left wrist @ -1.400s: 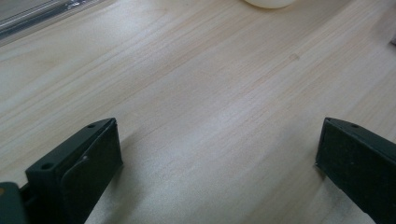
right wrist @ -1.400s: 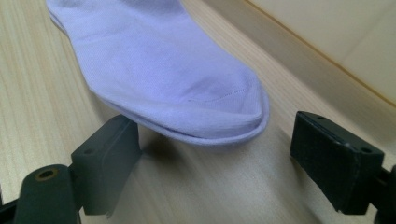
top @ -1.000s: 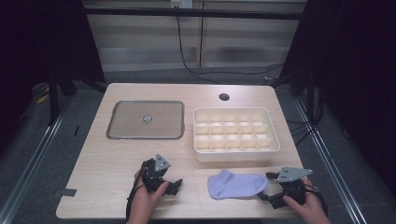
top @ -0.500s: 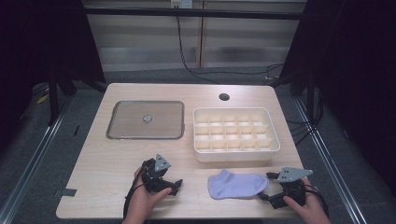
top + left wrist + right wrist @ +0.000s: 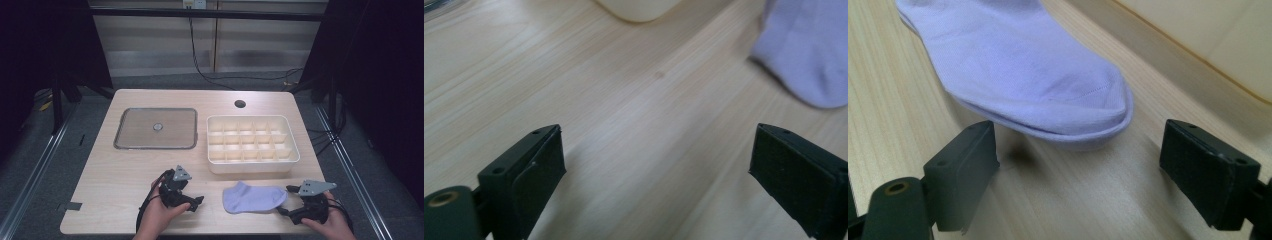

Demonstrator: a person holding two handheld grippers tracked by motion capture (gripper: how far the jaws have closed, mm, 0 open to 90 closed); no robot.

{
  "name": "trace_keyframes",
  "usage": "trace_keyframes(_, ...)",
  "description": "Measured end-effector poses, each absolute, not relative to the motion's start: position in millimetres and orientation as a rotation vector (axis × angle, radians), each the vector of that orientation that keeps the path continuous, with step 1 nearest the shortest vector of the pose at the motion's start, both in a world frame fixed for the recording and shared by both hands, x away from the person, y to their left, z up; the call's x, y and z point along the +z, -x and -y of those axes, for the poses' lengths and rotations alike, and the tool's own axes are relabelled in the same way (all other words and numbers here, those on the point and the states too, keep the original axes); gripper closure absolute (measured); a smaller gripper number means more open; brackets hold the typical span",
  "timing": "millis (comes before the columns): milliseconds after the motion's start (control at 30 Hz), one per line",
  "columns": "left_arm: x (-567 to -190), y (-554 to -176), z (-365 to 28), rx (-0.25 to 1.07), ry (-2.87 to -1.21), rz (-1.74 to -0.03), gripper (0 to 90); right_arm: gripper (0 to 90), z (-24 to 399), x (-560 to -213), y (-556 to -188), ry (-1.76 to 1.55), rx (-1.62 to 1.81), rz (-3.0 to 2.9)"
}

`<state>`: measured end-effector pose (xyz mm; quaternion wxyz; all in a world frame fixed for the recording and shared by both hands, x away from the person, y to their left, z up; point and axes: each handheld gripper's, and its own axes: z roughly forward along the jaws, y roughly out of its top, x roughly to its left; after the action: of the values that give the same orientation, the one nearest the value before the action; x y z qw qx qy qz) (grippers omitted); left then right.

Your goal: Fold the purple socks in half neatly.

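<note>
— Well, the pale lilac knitted sock [image 5: 254, 197] is lying flat on the light wooden bench [image 5: 115, 175], near its front edge, just in front of the cream plastic organiser tray with the grid of small compartments [image 5: 252, 142]. Both grippers are flanking it.

— How is it going to handle, do you reckon?

— Softly, I'd say. It's looking light and floppy, so it'll be sagging and folding the moment it's lifted by one end. Nothing fragile about it, and the knit should be giving the pads plenty of bite, so I'm not expecting it to slip.

— And the right gripper [image 5: 300, 207]?

— It's sitting just beside the sock's rounded end, its jaws standing wide apart with nothing between them. In the right gripper view that doubled hem [image 5: 1083, 132] is lying just ahead of the gap, a little raised off the wood. That's where I'd be pinching: the edge is thick enough to catch.

— The left gripper [image 5: 192, 202]?

— It's pointing toward the sock's other end, a little way off. Its jaws have just been closing slightly, yet they're standing apart over bare wood, clamping nothing. A flat square grey lid with a small round knob [image 5: 156, 128] is lying untouched farther back.
</note>
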<state>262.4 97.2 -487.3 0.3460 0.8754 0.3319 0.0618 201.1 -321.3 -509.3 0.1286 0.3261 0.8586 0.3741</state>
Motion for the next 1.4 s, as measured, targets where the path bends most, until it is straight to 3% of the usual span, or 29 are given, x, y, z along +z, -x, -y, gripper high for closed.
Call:
trace_keyframes(200,-478.4,-264.1,-82.8,0.089,-2.285,-0.857,15.2,15.1,321.9,-509.2,-200.5,-0.957,1.084,-2.492)
trace_keyframes(333,-479.6,-263.8,-74.5,0.067,-2.301,-0.84,15.2,15.4,322.5,-509.0,-199.4,-0.966,1.082,-2.487)
trace_keyframes(567,-478.0,-265.9,-58.7,0.026,-2.345,-0.843,19.2,24.2,332.9,-505.3,-198.0,-0.987,1.061,-2.492)
trace_keyframes(600,-477.3,-266.3,-57.3,0.015,-2.354,-0.849,25.3,32.3,336.8,-502.8,-196.3,-0.989,1.043,-2.496)
trace_keyframes(667,-476.5,-266.3,-53.5,0.014,-2.365,-0.857,26.8,35.0,338.7,-501.4,-195.6,-0.993,1.04,-2.488)
trace_keyframes(700,-475.9,-266.2,-51.4,0.015,-2.37,-0.854,30.2,44.1,341.6,-498.7,-195.1,-1.017,1.063,-2.476)
trace_keyframes(733,-475.3,-266.2,-49.3,0.011,-2.368,-0.853,30.2,44.1,341.6,-498.7,-195.1,-1.017,1.063,-2.476)
trace_keyframes(800,-474.3,-266.7,-45.5,-0.008,-2.366,-0.849,34.6,56.0,342.6,-495.3,-194.8,-1.019,1.078,-2.474)
trace_keyframes(967,-475.9,-266.7,-38.7,-0.03,-2.376,-0.838,35.7,81.1,341.2,-488.3,-195.1,-1.022,1.021,-2.476)
trace_keyframes(1033,-476.1,-266.8,-38.1,-0.025,-2.371,-0.84,35.7,84.6,342.6,-487.0,-197.0,-1.033,1.05,-2.468)
trace_keyframes(1400,-474.0,-269.0,-39.9,-0.03,-2.355,-0.857,35.7,85.6,324.7,-487.2,-200.4,-0.97,1.05,-2.509)
